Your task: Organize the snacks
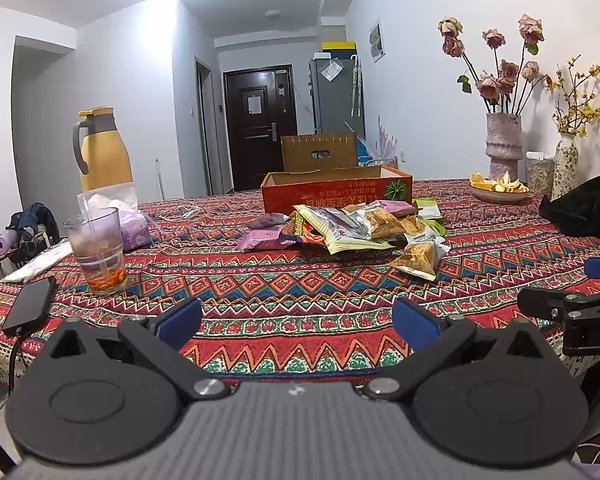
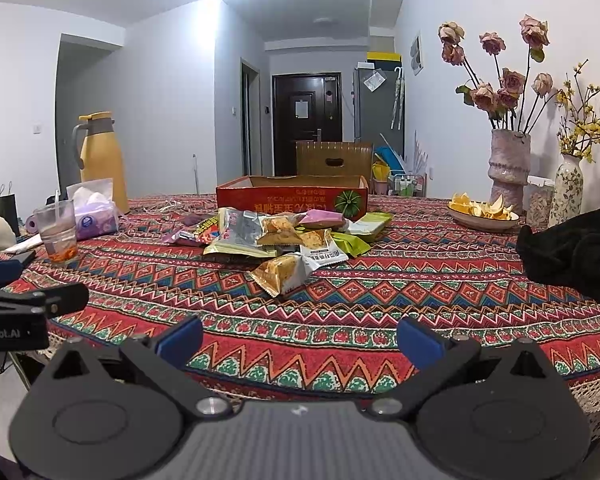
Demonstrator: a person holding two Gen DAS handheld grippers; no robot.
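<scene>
A heap of snack packets [image 1: 352, 228] [image 2: 284, 236] lies mid-table on a patterned cloth: purple, green, silver and crisp-printed wrappers. One crisp packet [image 1: 418, 256] [image 2: 282, 272] lies nearest to me, a little apart from the heap. Behind the heap stands an open red cardboard box [image 1: 336, 192] [image 2: 292, 196]. My left gripper [image 1: 296, 322] hovers open over the table's near edge, nothing between its blue pads. My right gripper [image 2: 300, 340] is likewise open and empty near the front edge. Each gripper shows at the side of the other's view.
At the left stand a plastic cup with a straw [image 1: 98, 250] [image 2: 58, 232], a tissue pack [image 1: 130, 216], a yellow jug [image 1: 100, 148] and a phone [image 1: 30, 304]. A bowl of orange peel [image 2: 482, 210], two flower vases [image 2: 510, 164] and a black cloth [image 2: 572, 252] fill the right.
</scene>
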